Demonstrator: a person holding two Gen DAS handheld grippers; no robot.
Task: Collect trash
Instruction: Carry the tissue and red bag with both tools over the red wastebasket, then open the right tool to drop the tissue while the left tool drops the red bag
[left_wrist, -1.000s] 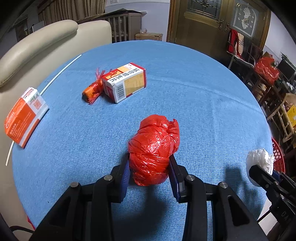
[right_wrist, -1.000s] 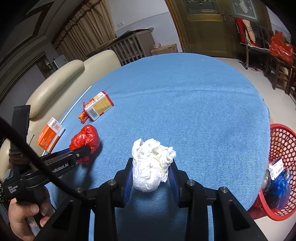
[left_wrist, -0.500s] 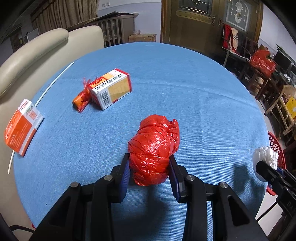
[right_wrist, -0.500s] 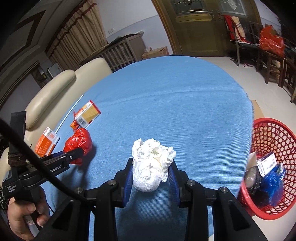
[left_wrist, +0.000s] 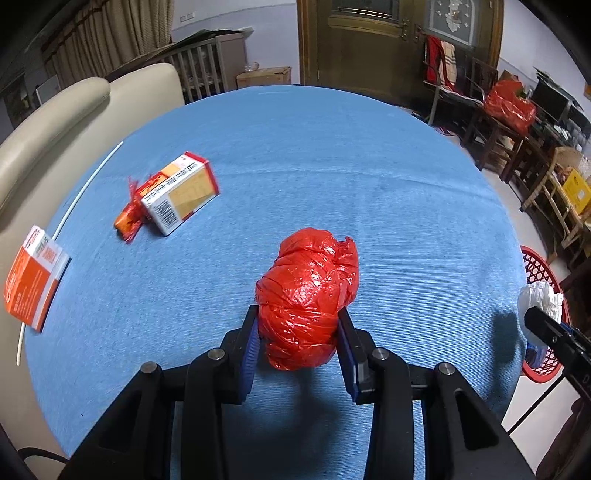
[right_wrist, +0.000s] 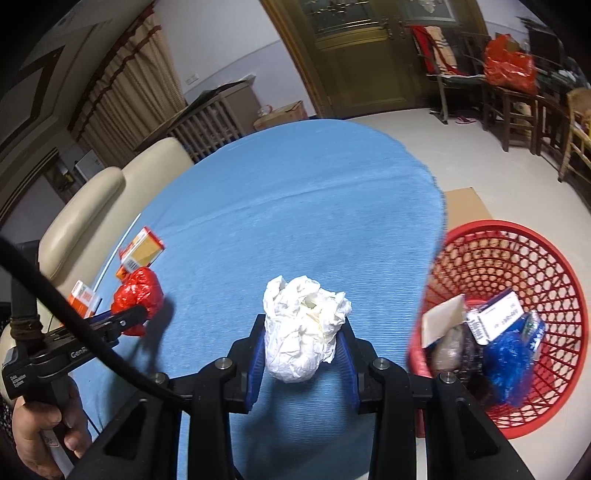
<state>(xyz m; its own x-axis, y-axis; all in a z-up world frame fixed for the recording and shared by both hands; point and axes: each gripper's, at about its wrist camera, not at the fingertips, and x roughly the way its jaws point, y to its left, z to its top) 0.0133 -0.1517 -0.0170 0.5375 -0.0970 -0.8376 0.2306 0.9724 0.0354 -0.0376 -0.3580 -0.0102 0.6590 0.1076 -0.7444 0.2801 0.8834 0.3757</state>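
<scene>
right hand-held gripper (right_wrist: 302, 341): clamped on my tissue wad (right_wrist: 304, 328) | red basket (right_wrist: 517, 258): lower right, nearer this hand | left hand-held gripper (left_wrist: 300, 334): clamped on red bag ball (left_wrist: 308, 295) over tabletop (left_wrist: 295, 166)

A crumpled red plastic bag (left_wrist: 308, 299) shines between the blue pads of a black tool (left_wrist: 297, 345), over a desk (left_wrist: 332, 166) covered in finely ribbed blue cloth. A wad of white tissue (right_wrist: 304, 328) sits in the second black tool (right_wrist: 303, 345). Two boxes lie on the cloth, one white, orange and red with a barcode (left_wrist: 181, 195), one orange and white (left_wrist: 33, 280). A red lattice basket (right_wrist: 546, 258) holds blue, white and purple scraps. The sofa (left_wrist: 55, 122) is cream.
</scene>
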